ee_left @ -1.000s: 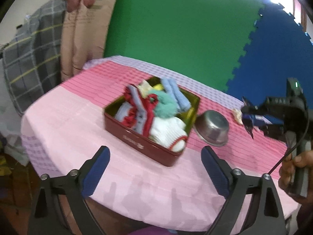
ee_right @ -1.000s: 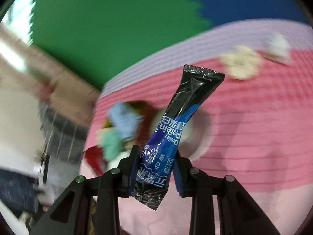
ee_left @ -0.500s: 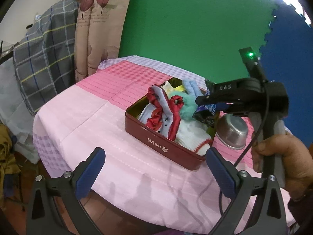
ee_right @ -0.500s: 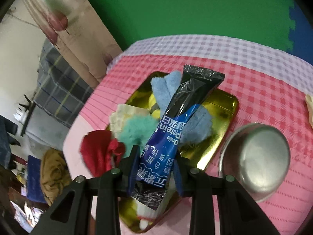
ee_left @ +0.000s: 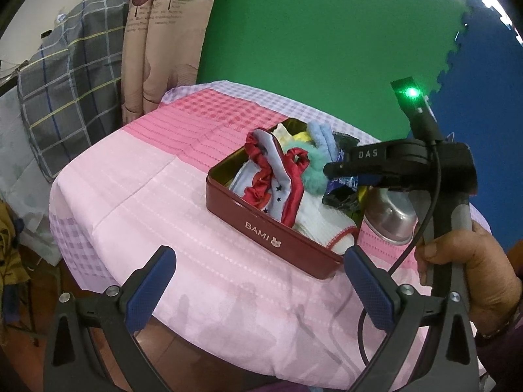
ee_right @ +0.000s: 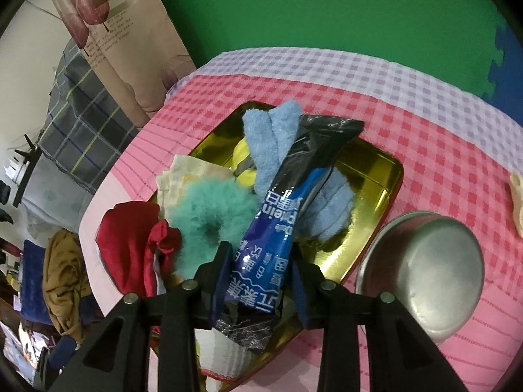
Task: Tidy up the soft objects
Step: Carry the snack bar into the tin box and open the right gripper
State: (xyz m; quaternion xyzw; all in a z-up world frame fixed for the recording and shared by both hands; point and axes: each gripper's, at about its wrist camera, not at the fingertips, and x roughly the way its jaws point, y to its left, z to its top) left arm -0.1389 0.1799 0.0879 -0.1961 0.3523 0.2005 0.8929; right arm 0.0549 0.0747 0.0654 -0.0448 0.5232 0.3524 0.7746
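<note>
A dark red tin (ee_left: 261, 228) with a gold inside (ee_right: 369, 176) sits on the pink cloth, filled with soft things: a teal fluffy scrunchie (ee_right: 209, 209), a light blue cloth (ee_right: 271, 130), red satin scrunchies (ee_left: 258, 156) and white socks (ee_left: 323, 225). My right gripper (ee_right: 258, 271) is shut on a blue and black sachet (ee_right: 287, 215) and holds it over the tin. It also shows in the left wrist view (ee_left: 340, 176). My left gripper (ee_left: 258, 287) is open and empty, in front of the tin.
An upturned steel bowl (ee_right: 421, 274) sits right of the tin, touching or nearly so. A cream soft item (ee_right: 518, 196) lies further right. The table's rounded front edge (ee_left: 228, 343) drops off near my left gripper. Curtain and plaid fabric (ee_left: 75, 81) hang at left.
My right gripper has carried the sachet from right of the bowl to over the tin and lowered it closer. My left gripper has drawn slightly nearer and shifted its view left.
</note>
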